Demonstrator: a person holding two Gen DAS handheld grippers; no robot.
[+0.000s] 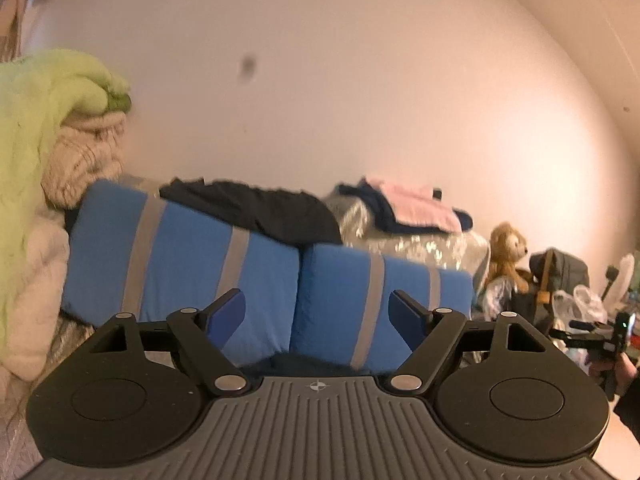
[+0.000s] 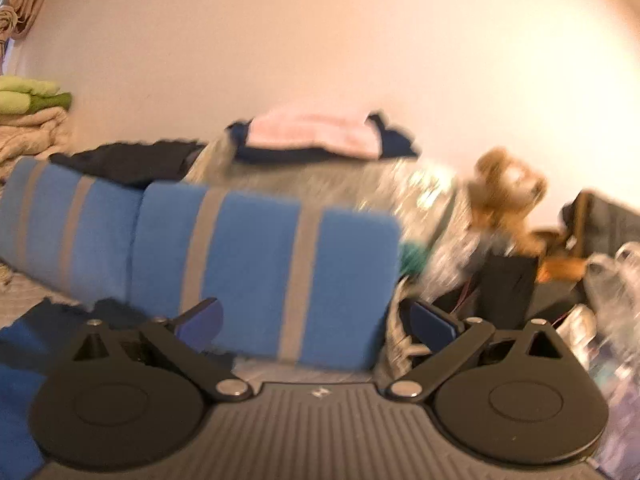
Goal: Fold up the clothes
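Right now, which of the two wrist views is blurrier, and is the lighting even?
Right wrist view is smeared by motion, worst on the teddy bear and the blue striped cushions; left wrist view is sharper, the black garment fairly crisp. Both have a warm pinkish cast, the wall brightest at right, and fisheye bending.

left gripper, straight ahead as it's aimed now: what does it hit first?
Likely the blue striped cushions: the open left gripper points at the seam between the two. Nothing shows between the fingers and them, though depth is unclear.

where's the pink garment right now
The pink garment lies on a dark blue garment atop the shiny silver cover, right of centre in the left wrist view, behind the blue striped cushions, left of the teddy bear.
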